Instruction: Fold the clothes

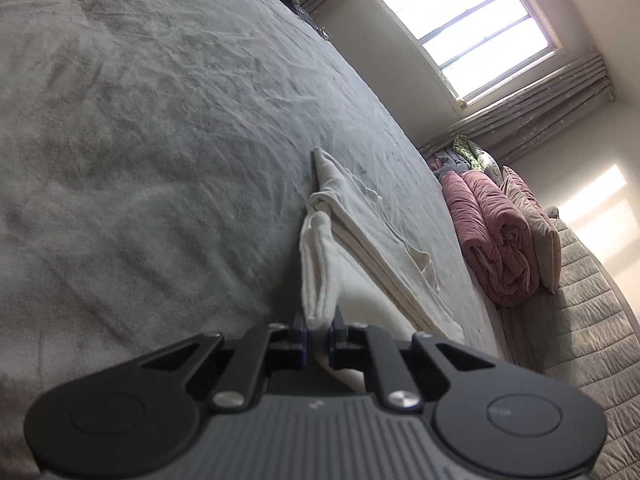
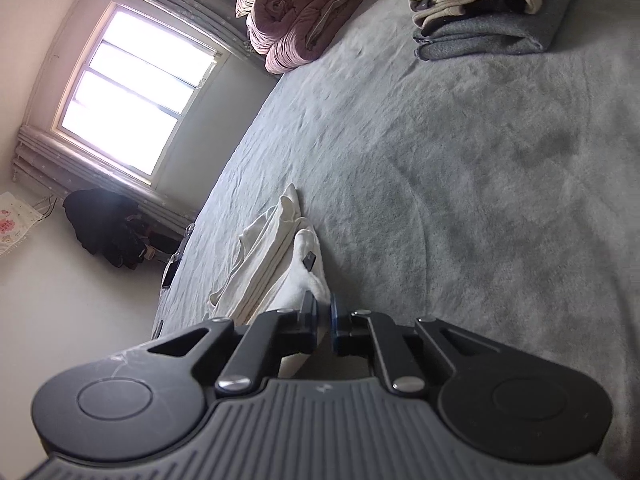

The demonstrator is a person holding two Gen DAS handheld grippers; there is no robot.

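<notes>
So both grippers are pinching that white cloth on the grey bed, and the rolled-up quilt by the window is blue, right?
Not quite: the rolled quilt is pink, as the right wrist view shows. The rest holds: the left gripper and right gripper each pinch an edge of the white cloth on the grey bed.

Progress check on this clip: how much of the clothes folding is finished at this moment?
Done: a stack of folded clothes sits across the bed. In hand: the white garment, already layered, with the left gripper and right gripper each pinching an edge. Left: finishing this fold and adding it to the stack.
</notes>
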